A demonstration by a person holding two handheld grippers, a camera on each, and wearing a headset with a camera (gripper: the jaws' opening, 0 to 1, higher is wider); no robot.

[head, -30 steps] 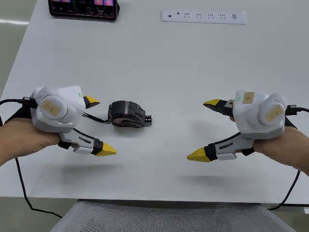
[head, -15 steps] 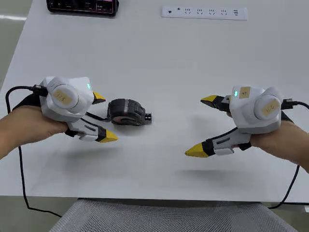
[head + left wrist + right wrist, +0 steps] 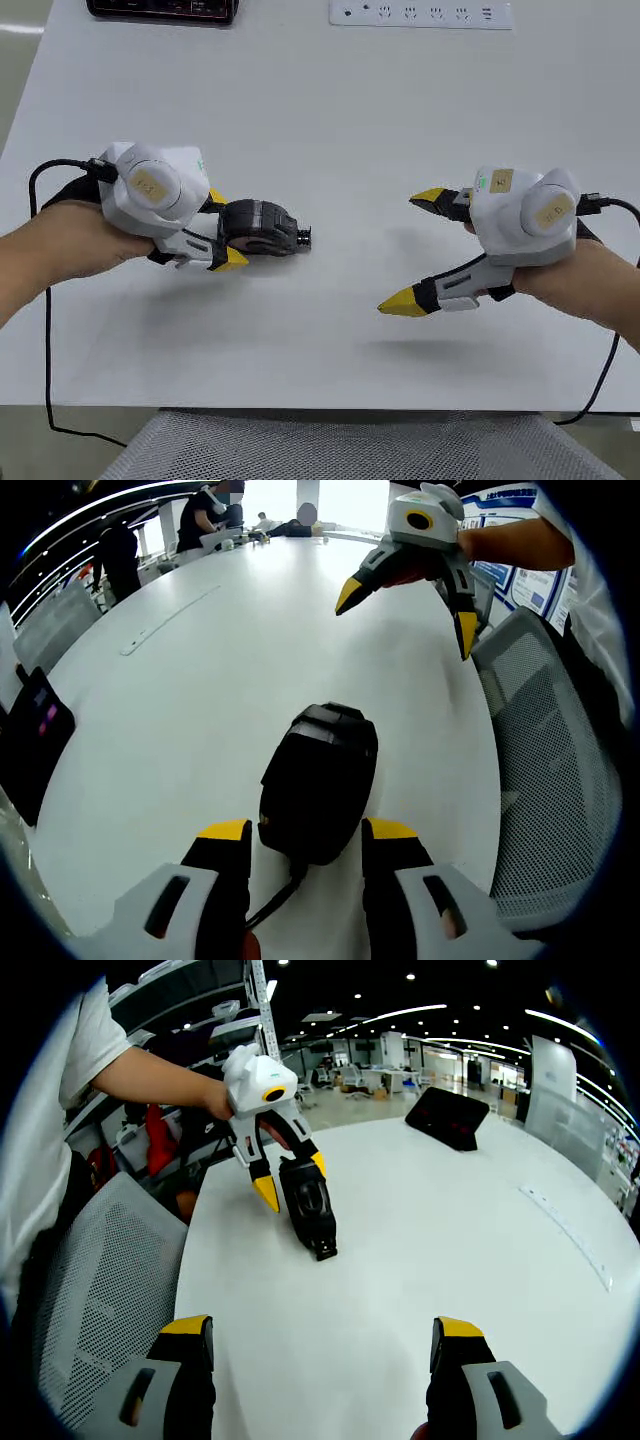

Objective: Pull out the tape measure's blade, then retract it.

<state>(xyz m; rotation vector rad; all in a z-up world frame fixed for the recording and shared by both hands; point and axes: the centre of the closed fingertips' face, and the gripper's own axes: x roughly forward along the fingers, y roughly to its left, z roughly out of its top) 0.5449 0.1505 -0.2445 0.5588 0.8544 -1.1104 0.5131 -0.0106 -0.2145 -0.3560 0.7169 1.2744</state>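
The black tape measure [image 3: 258, 228] lies on the white table [image 3: 330, 120], and the left gripper [image 3: 225, 230] has its two yellow-tipped jaws open, one on each side of the back of the case. They are very close but not squeezed shut as far as I can see, most likely getting ready to hold the case steady. The little blade hook [image 3: 305, 237] pokes out toward the right gripper [image 3: 412, 250], which hangs well apart with its jaws wide open and holding nothing, probably so it can come and pinch that hook.
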